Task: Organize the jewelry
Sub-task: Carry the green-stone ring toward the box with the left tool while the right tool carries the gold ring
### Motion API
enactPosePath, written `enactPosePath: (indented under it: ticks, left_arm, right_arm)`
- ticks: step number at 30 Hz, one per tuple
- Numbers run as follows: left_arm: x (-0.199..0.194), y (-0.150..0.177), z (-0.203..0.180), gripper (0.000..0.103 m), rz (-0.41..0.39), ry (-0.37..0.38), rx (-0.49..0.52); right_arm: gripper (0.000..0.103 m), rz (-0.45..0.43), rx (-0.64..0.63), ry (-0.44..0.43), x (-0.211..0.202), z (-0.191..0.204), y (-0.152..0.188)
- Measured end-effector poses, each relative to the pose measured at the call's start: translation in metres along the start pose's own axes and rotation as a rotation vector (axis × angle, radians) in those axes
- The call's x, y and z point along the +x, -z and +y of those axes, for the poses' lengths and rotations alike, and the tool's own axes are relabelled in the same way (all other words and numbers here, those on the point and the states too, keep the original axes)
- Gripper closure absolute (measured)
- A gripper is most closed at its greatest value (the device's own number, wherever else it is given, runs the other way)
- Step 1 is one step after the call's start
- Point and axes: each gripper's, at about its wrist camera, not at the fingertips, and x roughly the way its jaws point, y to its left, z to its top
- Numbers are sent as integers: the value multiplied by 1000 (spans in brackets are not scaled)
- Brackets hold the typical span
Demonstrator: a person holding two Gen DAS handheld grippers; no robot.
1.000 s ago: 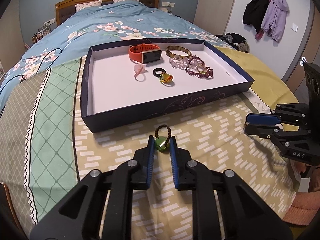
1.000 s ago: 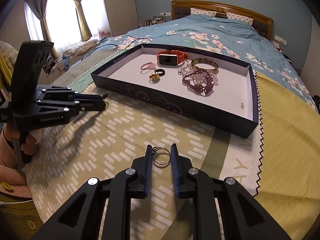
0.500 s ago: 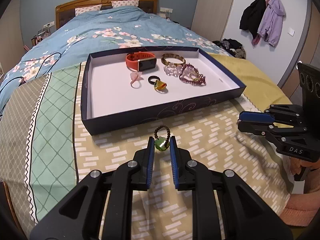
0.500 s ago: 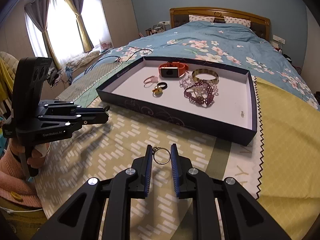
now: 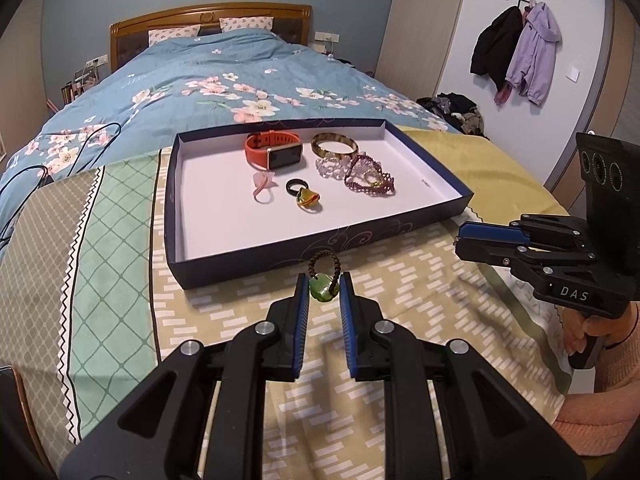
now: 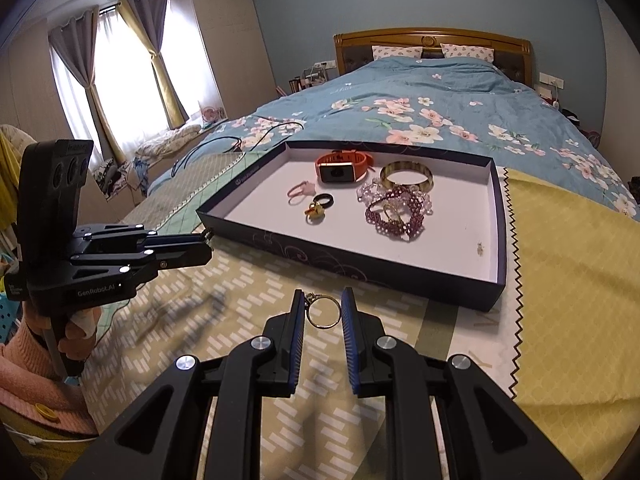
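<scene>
While fingers [image 5: 304, 292] stay clamped, beaded ring [image 5: 324, 276] rose slightly.

The right tongs [image 6: 323, 312] pinch a thin metal ring [image 6: 324, 314] between their blue pads, above the patterned bedspread [image 6: 248, 312]. Just beyond lies a dark blue tray [image 6: 360, 270] with a white floor, holding an orange smartwatch [image 6: 342, 166], a gold bangle [image 6: 406, 174], purple bead bracelets [image 6: 394, 216], a black ring [image 6: 323, 200] and a pink ring [image 6: 300, 191]. At the left edge a hand [image 6: 76, 334] holds the left tongs [image 6: 202, 240], pointed toward the tray's near corner.
</scene>
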Motion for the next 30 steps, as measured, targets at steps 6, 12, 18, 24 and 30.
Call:
enactPosePath:
  ticks: [6, 12, 18, 24, 30]
  left_arm:
    - [-7, -3, -2, 87, -23, 5, 2]
    - [-11, -7, -3, 87, -40, 12, 1]
    - [-15, -11, -4, 87, -59, 14, 2]
    - [-20, -16, -4, 87, -82, 13, 0]
    - [-22, -21, -4, 87, -99, 11, 0]
  right_arm:
    - [87, -27, 12, -3, -3, -2, -6]
    - [87, -57, 26, -6, -5, -5, -11]
    - [87, -84, 39, -10, -8, -7, -15]
    - [87, -104, 49, -12, -9, -10, -20]
    - [87, -124, 57, -15, -11, -12, -24]
